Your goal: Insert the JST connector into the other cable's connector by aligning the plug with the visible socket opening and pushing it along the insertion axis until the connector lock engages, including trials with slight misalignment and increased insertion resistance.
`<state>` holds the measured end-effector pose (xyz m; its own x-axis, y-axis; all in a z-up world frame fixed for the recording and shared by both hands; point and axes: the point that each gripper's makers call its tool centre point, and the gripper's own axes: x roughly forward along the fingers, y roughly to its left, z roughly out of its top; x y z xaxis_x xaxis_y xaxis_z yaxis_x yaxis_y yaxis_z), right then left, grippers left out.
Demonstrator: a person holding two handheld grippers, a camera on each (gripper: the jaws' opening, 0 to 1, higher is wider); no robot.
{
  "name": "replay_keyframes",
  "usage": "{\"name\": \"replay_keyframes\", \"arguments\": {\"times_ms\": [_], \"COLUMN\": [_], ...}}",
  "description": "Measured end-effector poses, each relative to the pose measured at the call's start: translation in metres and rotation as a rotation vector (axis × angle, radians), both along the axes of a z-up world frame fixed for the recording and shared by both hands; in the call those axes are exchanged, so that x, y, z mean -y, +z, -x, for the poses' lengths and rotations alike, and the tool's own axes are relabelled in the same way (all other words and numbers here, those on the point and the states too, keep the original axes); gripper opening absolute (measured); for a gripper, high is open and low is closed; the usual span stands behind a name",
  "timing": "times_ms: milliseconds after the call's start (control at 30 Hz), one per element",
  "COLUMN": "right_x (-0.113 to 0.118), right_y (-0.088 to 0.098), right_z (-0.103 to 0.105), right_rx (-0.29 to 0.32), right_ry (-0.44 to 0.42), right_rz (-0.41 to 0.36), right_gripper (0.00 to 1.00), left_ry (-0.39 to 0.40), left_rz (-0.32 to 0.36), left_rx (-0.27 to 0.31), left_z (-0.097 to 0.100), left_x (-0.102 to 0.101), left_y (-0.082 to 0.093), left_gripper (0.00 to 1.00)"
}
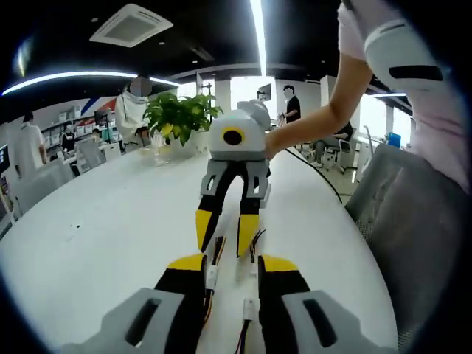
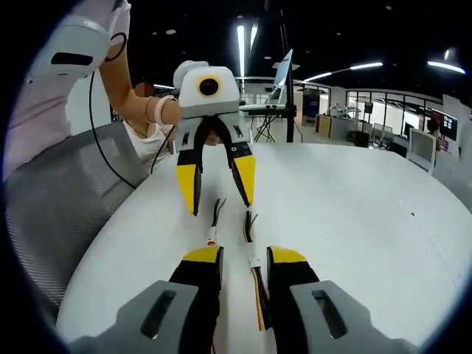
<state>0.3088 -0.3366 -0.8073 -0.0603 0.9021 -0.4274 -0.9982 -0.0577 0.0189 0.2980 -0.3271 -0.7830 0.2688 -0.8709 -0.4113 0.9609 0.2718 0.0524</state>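
Your left gripper [image 1: 234,274] and right gripper [image 2: 244,263], both wide and empty, face each other over two JST cables [image 2: 254,269] lying lengthwise on the white tabletop [image 2: 354,206] between them, each connector [image 1: 249,305] just ahead of one claw.

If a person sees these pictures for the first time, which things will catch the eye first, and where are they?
First come the two yellow-tipped tongs facing each other over the white table: the left tongs and the right tongs, both open. Between them lie two thin cables with small white connectors, apart and not yet joined. A potted plant stands farther back.
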Motion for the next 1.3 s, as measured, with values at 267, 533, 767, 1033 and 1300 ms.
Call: {"name": "replay_keyframes", "arguments": {"times_ms": [267, 533, 767, 1033, 1300], "right_x": [0.002, 0.012, 0.013, 0.014, 0.012], "right_y": [0.002, -0.012, -0.020, -0.028, -0.029], "right_z": [0.017, 0.024, 0.024, 0.026, 0.024], "right_rx": [-0.010, -0.056, -0.063, -0.044, -0.060], "right_ry": [0.013, -0.012, -0.023, 0.002, -0.004], "right_rz": [-0.018, 0.007, 0.030, 0.053, 0.050], "right_gripper": [0.21, 0.18, 0.16, 0.16, 0.14], "left_ry": [-0.067, -0.066, -0.046, -0.024, -0.030], "left_rz": [-0.063, -0.080, -0.094, -0.078, -0.086], "left_rx": [-0.006, 0.017, -0.007, -0.018, -0.015], "left_z": [0.020, 0.024, 0.024, 0.021, 0.021], "left_x": [0.001, -0.003, -0.011, -0.019, -0.019], "left_y": [-0.017, -0.034, -0.048, -0.050, -0.056], "left_gripper": [0.21, 0.16, 0.11, 0.06, 0.04]}}
